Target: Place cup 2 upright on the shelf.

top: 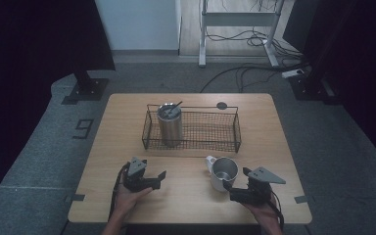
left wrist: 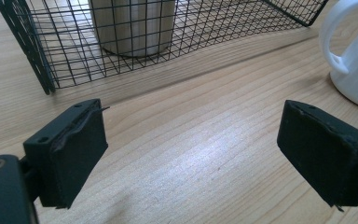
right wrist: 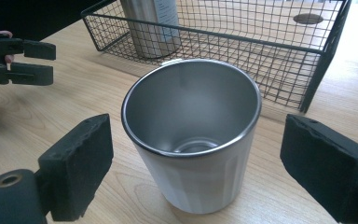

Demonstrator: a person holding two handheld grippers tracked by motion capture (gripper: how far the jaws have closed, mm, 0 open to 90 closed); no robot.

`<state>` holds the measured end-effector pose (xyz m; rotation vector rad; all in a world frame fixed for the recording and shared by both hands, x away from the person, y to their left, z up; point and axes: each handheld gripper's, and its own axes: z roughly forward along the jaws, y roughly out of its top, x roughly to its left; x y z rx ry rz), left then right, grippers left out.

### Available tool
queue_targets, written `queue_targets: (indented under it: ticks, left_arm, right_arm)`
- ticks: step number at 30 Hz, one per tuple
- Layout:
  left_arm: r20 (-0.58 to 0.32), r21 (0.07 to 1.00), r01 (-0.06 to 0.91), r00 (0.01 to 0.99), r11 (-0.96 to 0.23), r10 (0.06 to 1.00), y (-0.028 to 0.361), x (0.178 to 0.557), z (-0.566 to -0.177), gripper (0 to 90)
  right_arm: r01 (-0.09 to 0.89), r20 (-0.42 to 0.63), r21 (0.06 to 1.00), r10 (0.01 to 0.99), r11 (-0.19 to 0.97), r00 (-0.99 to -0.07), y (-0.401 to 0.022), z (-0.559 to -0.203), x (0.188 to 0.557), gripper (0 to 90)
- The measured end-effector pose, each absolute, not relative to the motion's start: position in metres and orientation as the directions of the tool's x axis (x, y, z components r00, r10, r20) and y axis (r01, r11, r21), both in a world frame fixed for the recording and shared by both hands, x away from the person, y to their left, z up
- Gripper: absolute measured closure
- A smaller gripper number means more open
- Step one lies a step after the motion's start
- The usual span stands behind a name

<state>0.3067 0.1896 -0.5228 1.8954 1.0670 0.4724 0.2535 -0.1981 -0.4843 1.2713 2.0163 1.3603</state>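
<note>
The right gripper [right wrist: 193,154] is held with its 2 jaws apart on either side of the white mug [right wrist: 193,140], and neither pad is seen touching it. The mug is stood upright on the wooden surface [top: 186,196], its steel-lined mouth open upward, just in front of the wire basket [top: 192,128]. The left gripper [left wrist: 191,154] is held with jaws apart over bare wood, nothing between them, well to the left of the mug. A steel tumbler [top: 169,123] is stood upright in the basket's left end.
</note>
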Motion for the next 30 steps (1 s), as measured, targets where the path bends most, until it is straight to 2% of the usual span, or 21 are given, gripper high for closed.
queue_targets:
  ticks: [17, 30]
  left_arm:
    - [-0.094, 0.837, 0.493, 0.556, -0.237, 0.826, 0.189, 0.307, -0.524, 8.7]
    - [-0.1, 0.836, 0.498, 0.552, -0.232, 0.828, 0.191, 0.307, -0.523, 9.1]
  right_arm:
    - [0.452, 0.13, 0.881, 0.843, 0.143, -0.522, -0.185, -0.493, 0.27, 0.6]
    - [0.453, 0.104, 0.873, 0.841, 0.178, -0.531, -0.17, -0.5, 0.284, 0.0]
